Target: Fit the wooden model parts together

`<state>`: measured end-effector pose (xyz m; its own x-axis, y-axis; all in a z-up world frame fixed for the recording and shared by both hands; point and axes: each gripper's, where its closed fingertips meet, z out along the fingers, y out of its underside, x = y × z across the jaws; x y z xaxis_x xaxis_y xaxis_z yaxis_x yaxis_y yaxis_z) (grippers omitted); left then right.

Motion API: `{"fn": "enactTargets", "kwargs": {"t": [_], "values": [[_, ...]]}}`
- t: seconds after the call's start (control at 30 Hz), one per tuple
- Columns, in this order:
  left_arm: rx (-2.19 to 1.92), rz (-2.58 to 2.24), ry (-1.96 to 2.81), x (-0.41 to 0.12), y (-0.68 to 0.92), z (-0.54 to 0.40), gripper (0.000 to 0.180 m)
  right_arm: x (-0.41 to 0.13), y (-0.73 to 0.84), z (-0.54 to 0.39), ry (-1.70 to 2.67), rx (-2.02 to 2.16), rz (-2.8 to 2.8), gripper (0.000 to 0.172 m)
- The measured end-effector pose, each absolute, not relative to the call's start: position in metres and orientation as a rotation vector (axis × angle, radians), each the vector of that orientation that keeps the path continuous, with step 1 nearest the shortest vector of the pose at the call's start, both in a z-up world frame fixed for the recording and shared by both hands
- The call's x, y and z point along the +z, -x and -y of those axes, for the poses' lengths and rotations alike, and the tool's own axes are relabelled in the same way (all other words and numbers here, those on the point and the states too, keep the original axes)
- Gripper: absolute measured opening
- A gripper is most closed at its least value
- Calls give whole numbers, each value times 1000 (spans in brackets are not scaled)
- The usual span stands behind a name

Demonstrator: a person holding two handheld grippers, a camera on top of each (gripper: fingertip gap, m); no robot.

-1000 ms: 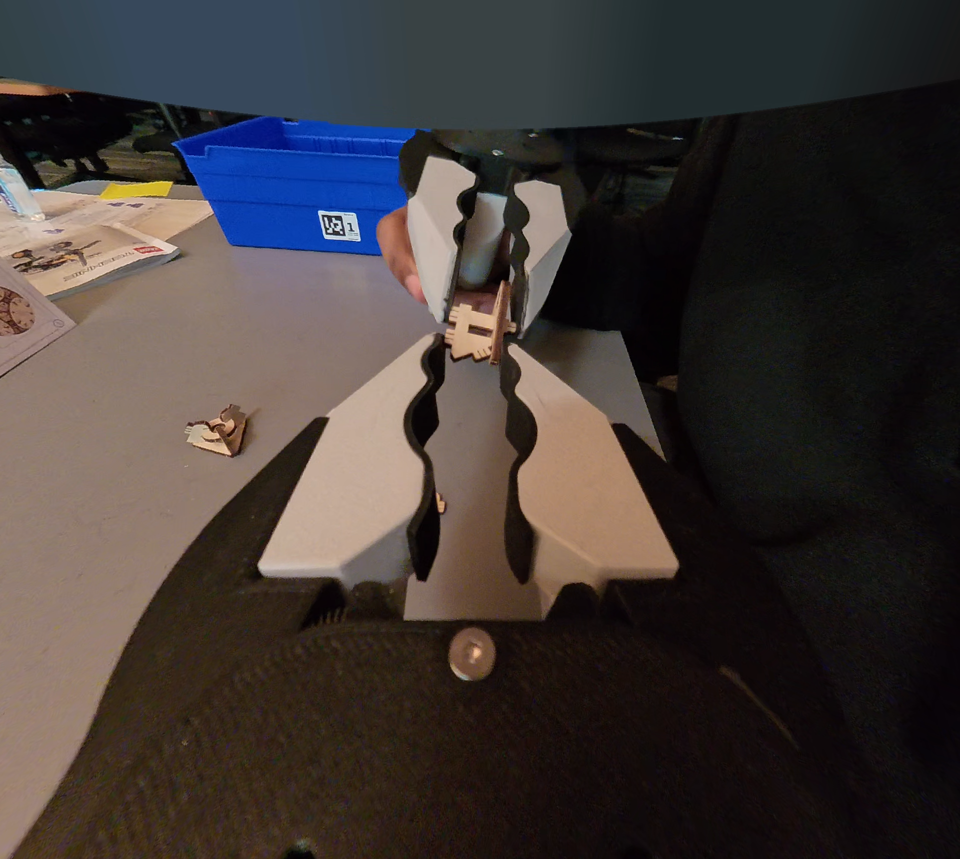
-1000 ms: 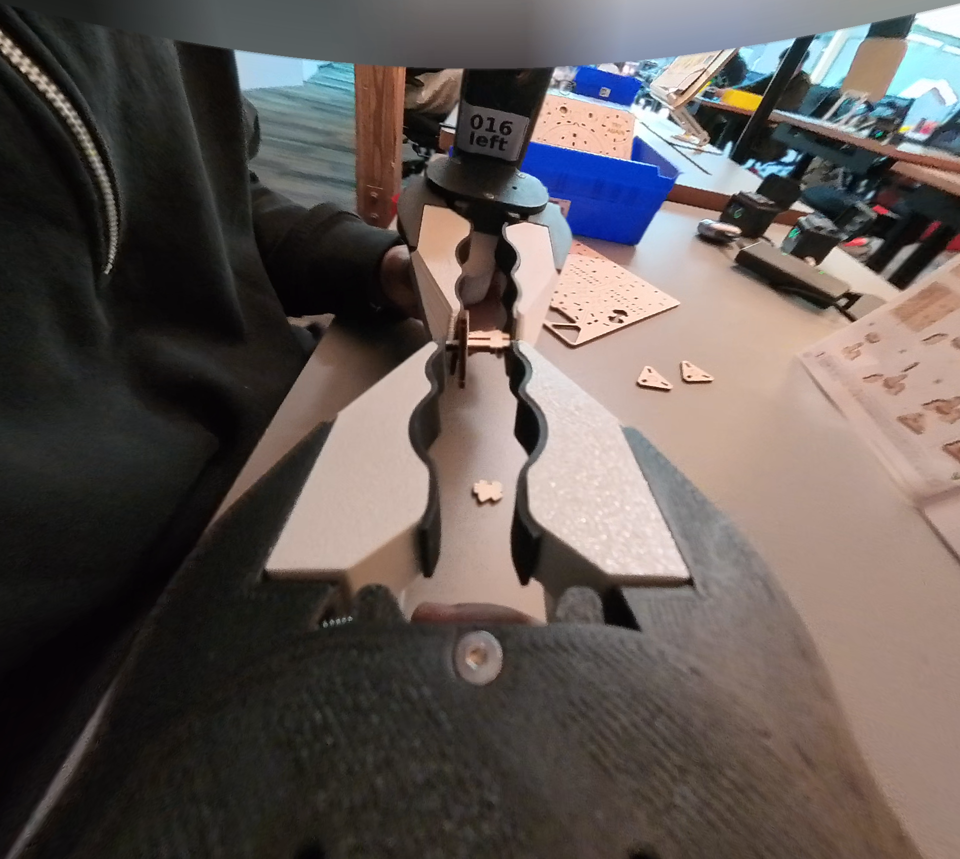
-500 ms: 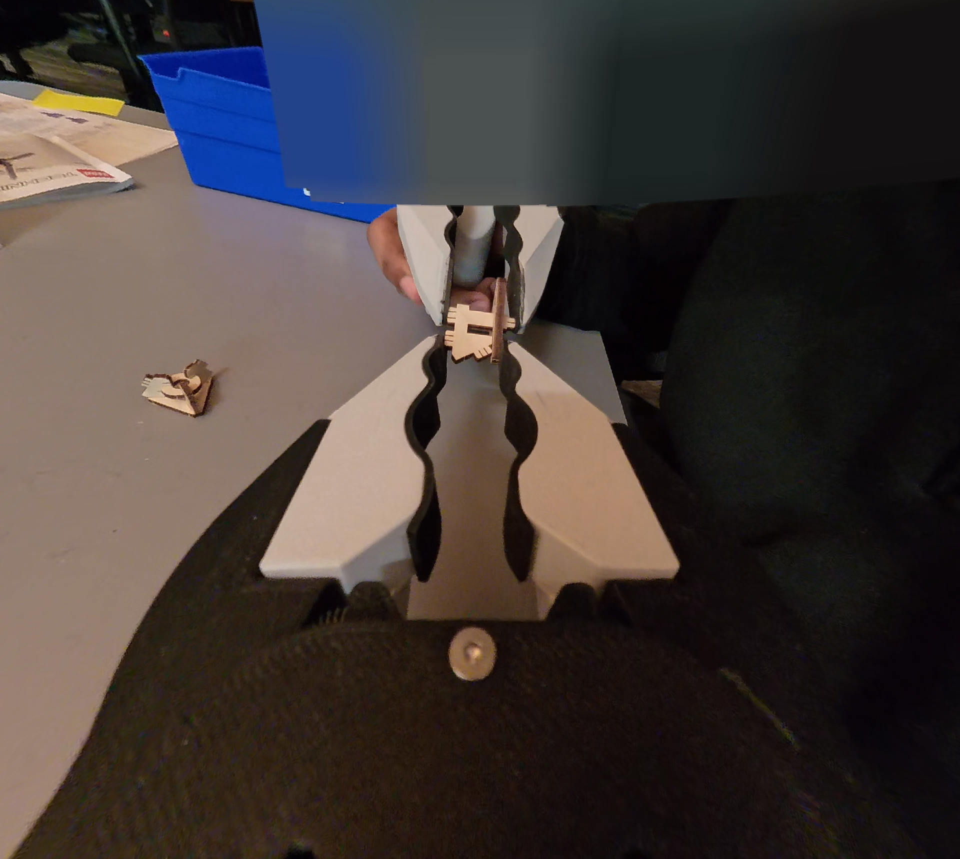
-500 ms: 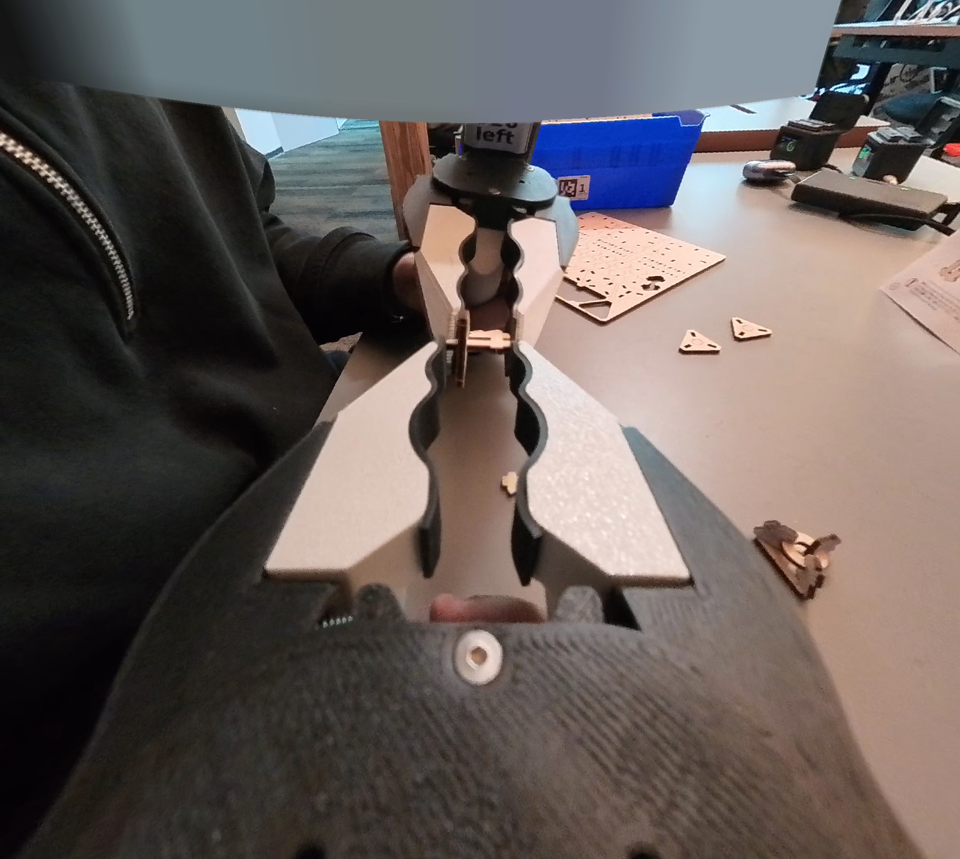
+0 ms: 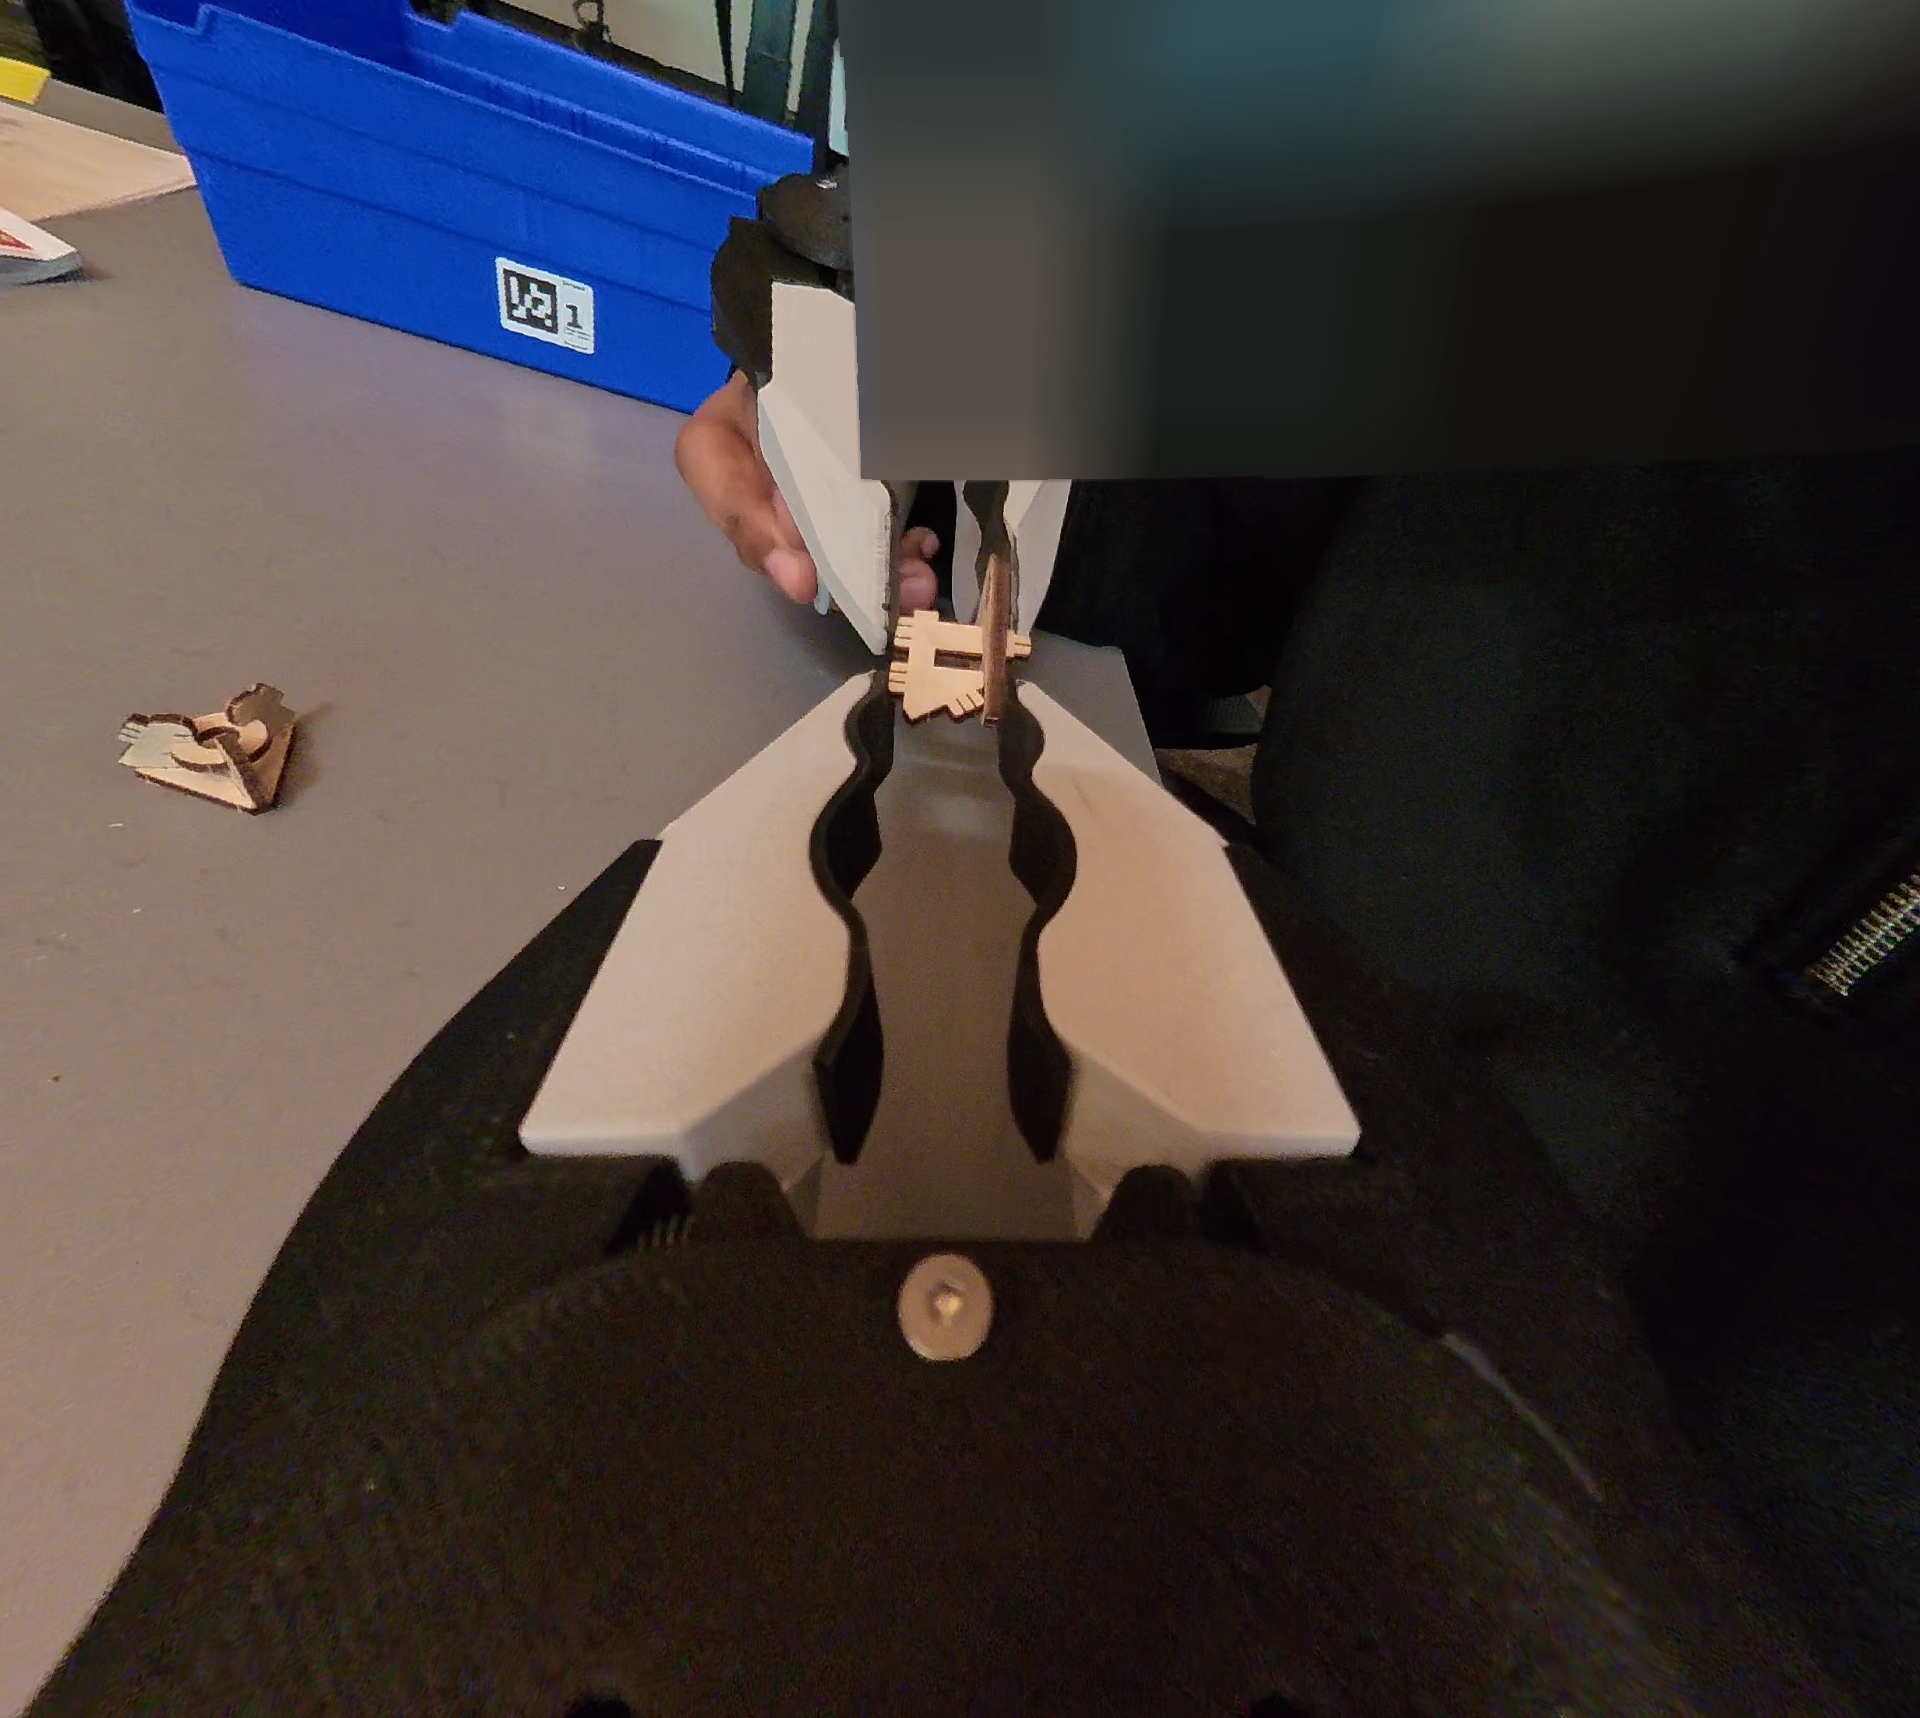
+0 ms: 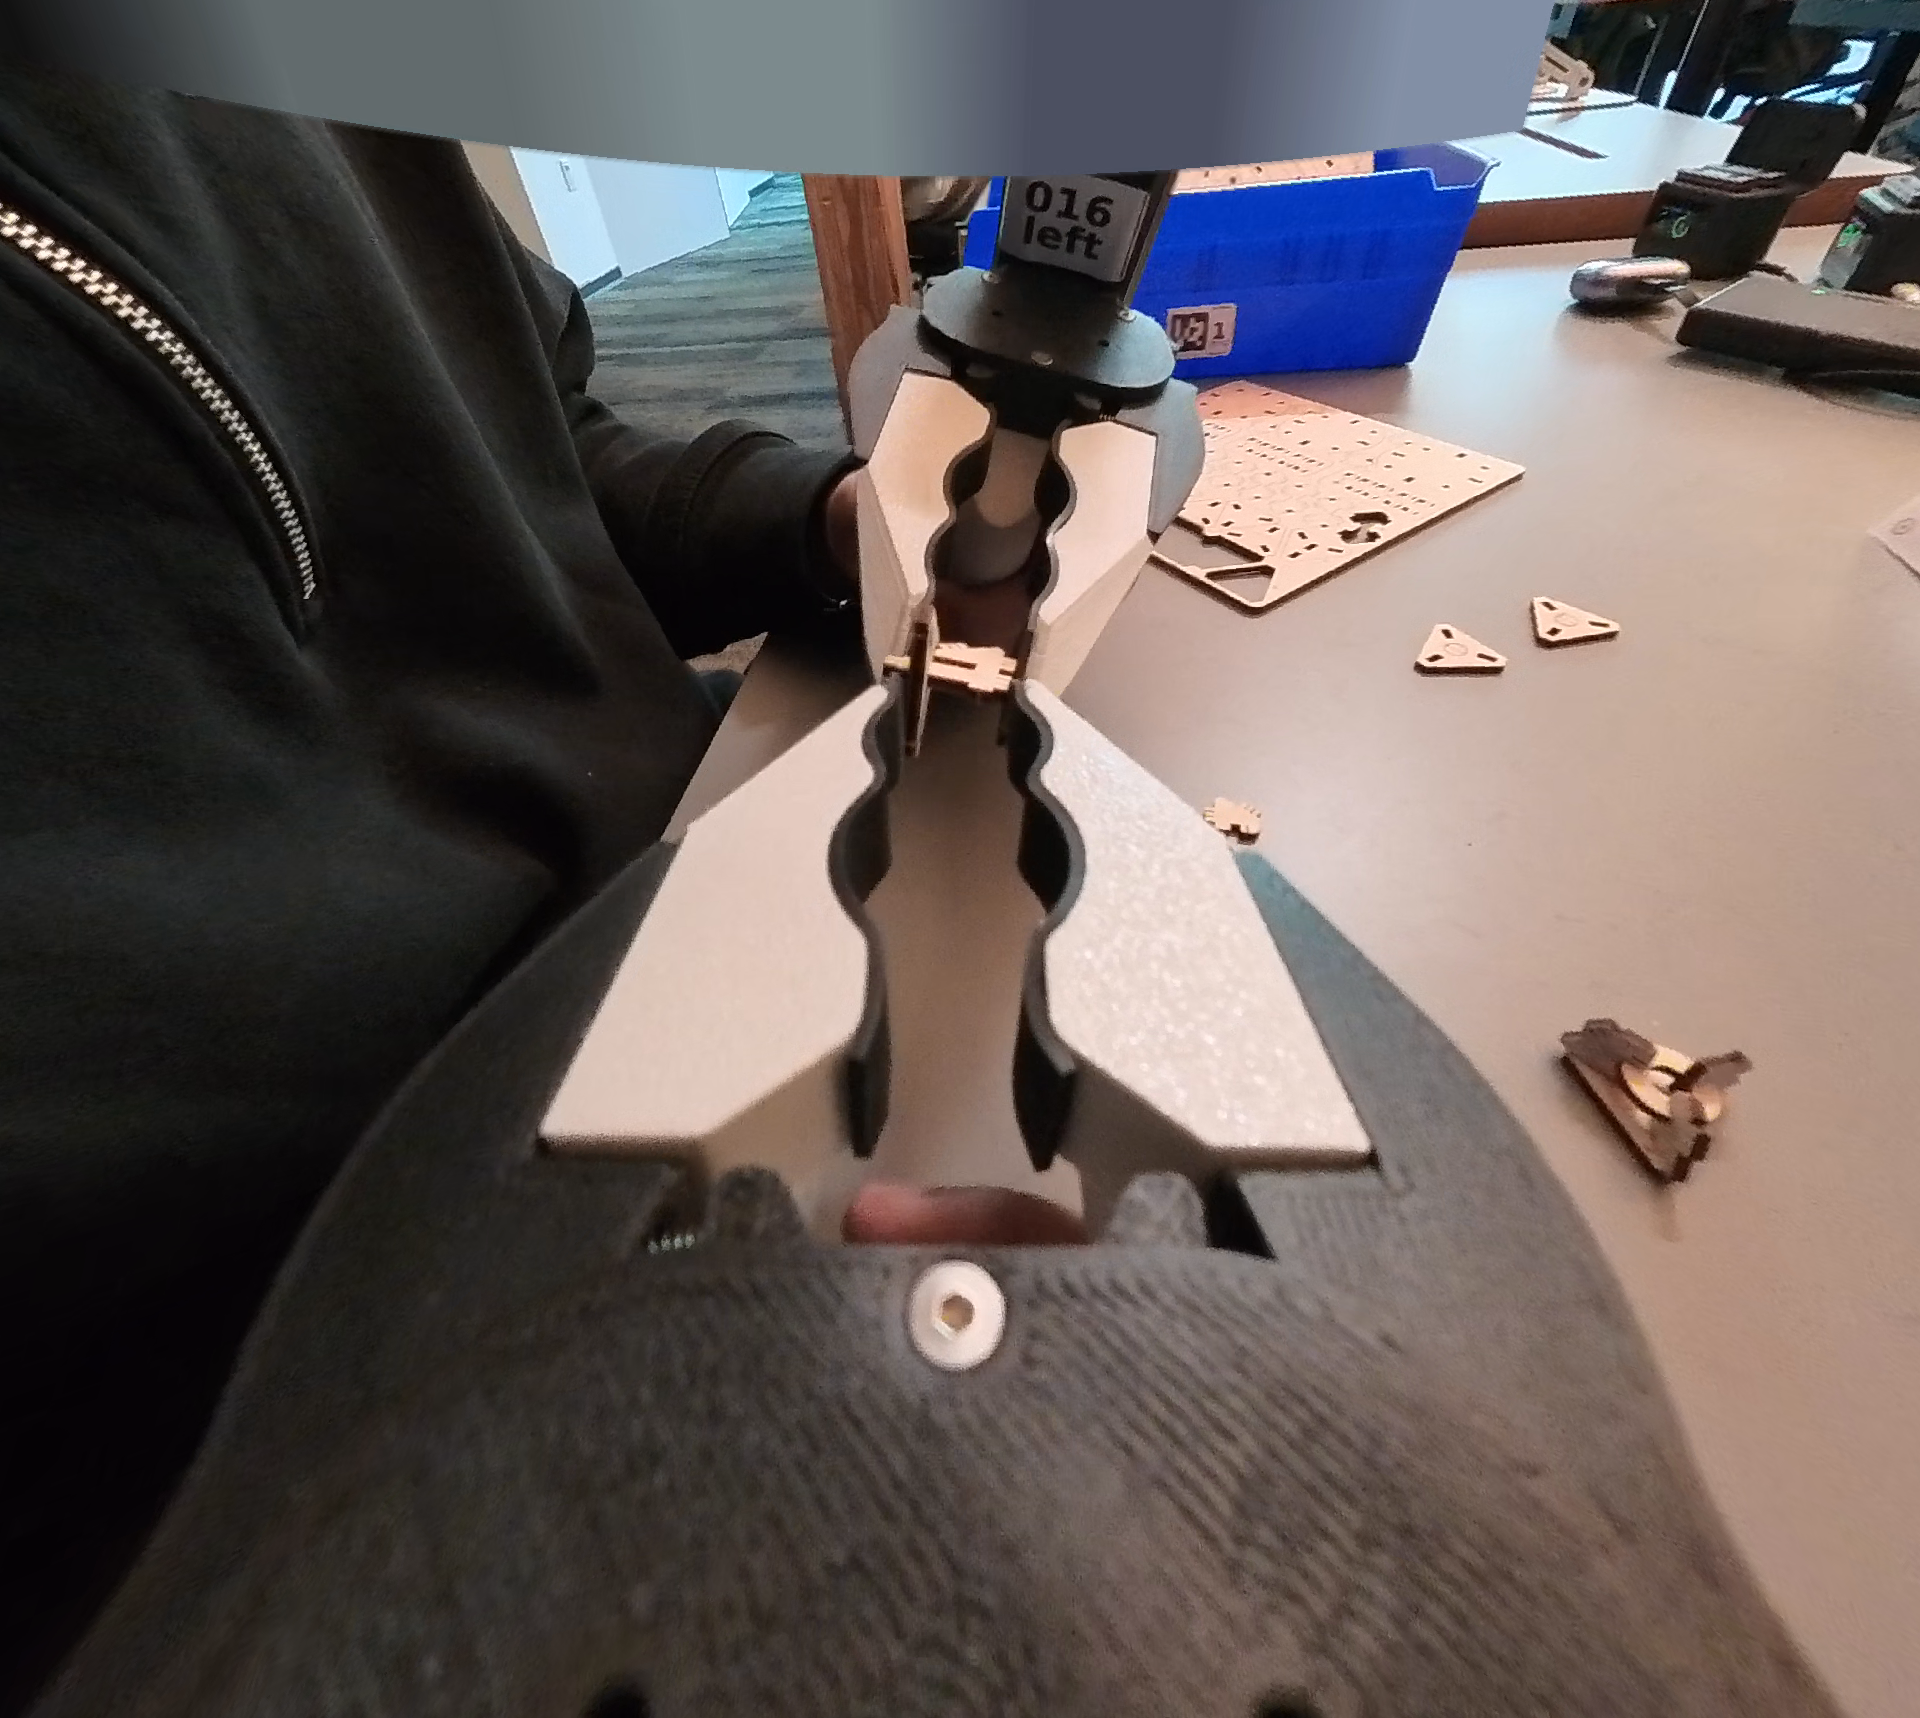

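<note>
From the left wrist view, the left gripper (image 5: 940, 692) is clenched at its tips on a small pale notched plywood assembly (image 5: 951, 666), which sits right between the fingertips, its upright disc against the right-hand pad. The right gripper (image 5: 940, 603) meets it head-on from the far side. Left of the assembly, well apart, a small wooden cluster (image 5: 213, 743) lies on the grey table (image 5: 416, 629).

From the right wrist view, the right gripper (image 6: 956, 702) also pinches the assembly (image 6: 961, 669) at its tips, with the left gripper (image 6: 966, 619) opposite.
</note>
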<state>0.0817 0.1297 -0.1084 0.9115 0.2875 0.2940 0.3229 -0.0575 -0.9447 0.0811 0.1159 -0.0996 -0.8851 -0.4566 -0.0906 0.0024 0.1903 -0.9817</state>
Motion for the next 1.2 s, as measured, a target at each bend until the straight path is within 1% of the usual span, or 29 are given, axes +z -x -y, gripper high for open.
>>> {"fn": "enactTargets", "kwargs": {"t": [0.37, 0.5, 0.57, 0.63, 1.2], "values": [[54, 442, 1635, -103, -81, -130, 17, -94, -81, -116, 434, -1759, -2078, 17], [21, 423, 1607, -99, -85, -131, 25, -90, -80, -117, 435, -1783, -2062, 17], [22, 420, 1605, -98, -85, -131, 23, -90, -81, -117, 433, -1780, -2050, 17], [38, 423, 1609, -99, -84, -130, 17, -89, -82, -117, 422, -1769, -2029, 17], [-14, 473, 1638, -105, -82, -127, 16, -95, -79, -114, 375, -1735, -2017, 16]]}}
